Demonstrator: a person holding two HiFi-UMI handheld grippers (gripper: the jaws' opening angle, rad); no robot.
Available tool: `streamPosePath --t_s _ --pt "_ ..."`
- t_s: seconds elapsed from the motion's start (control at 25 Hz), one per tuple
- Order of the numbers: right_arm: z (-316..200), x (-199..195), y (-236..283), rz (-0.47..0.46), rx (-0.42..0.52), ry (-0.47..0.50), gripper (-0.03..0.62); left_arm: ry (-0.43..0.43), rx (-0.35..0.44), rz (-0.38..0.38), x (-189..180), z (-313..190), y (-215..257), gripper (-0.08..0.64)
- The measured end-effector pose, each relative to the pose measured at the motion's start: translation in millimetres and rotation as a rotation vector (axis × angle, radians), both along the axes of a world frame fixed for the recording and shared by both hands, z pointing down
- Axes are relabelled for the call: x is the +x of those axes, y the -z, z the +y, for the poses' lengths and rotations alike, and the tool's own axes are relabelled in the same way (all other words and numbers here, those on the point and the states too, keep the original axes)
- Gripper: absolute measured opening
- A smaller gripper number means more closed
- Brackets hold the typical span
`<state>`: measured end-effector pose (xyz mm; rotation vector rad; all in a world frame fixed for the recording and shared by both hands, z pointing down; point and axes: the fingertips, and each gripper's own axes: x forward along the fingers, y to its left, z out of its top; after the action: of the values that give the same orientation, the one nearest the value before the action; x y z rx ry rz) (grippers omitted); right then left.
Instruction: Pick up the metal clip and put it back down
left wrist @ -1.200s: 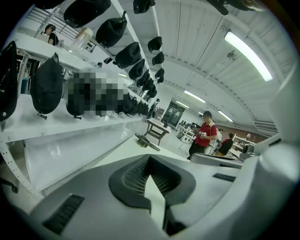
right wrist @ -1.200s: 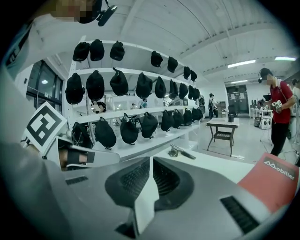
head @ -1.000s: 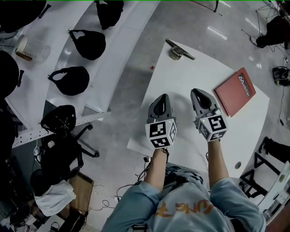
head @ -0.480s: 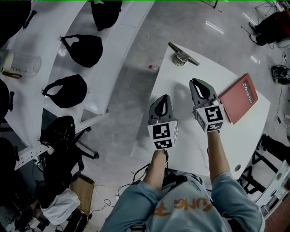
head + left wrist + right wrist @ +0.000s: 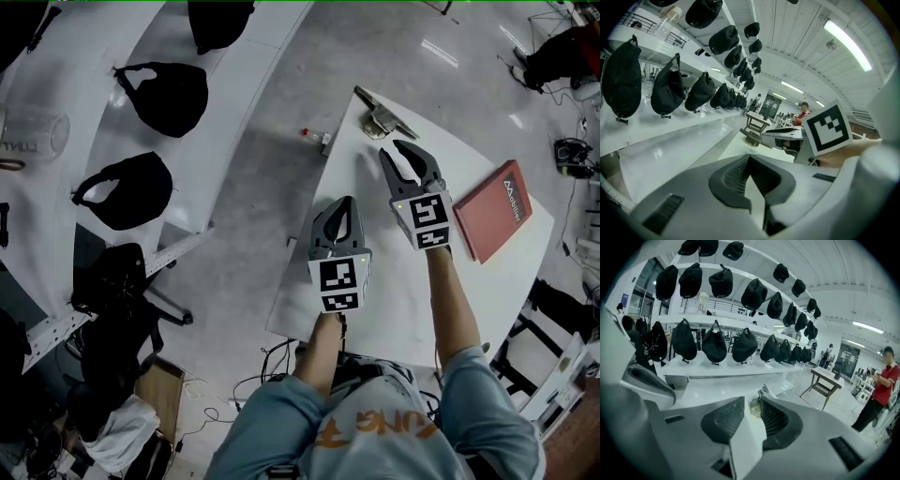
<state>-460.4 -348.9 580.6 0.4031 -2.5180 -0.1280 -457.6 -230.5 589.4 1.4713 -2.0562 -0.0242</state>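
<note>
On the white counter [image 5: 394, 291], the silver metal clip [image 5: 382, 117] lies at the far corner, slanting far-left to near-right, just beyond the right gripper [image 5: 398, 150] with its parted, empty fingers. The left gripper [image 5: 343, 201], fingers clenched, waits nearer.

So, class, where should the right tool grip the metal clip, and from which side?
Probably the raised body of the metal clip, pinched across its width, coming from the near side, where the open right tool faces it. Its long bar looks thinner, harder to pinch.
</note>
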Motion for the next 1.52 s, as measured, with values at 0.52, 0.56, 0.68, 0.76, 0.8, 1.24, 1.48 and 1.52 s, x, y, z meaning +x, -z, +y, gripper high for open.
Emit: streamPosePath --t_s 0.52,0.56,0.68,0.76,0.8,1.24,1.48,1.52 --pt "-24 -38 -20 0.299 0.332 0.122 0.101 0.031 0.036 0.022 -11 3 2 0.009" --pt "-26 -38 -21 0.308 0.339 0.12 0.101 0.033 0.034 0.025 -11 4 1 0.009" --pt "-29 -40 -24 0.333 0.355 0.121 0.101 0.038 0.03 0.032 -14 5 -1 0.009" --pt "-32 -41 -26 0.343 0.361 0.117 0.101 0.039 0.03 0.032 -15 5 -1 0.009" --pt "-33 -41 -27 0.347 0.362 0.115 0.101 0.038 0.029 0.032 -15 5 -1 0.009" --pt "-37 -38 -32 0.357 0.383 0.101 0.066 0.024 0.001 0.04 -11 6 -7 0.009" --pt "-38 -33 -17 0.331 0.42 0.094 0.035 0.034 -0.01 0.036 -7 8 -4 0.009" --pt "-37 -31 -16 0.329 0.419 0.095 0.034 0.036 -0.012 0.034 -6 9 -3 0.009"
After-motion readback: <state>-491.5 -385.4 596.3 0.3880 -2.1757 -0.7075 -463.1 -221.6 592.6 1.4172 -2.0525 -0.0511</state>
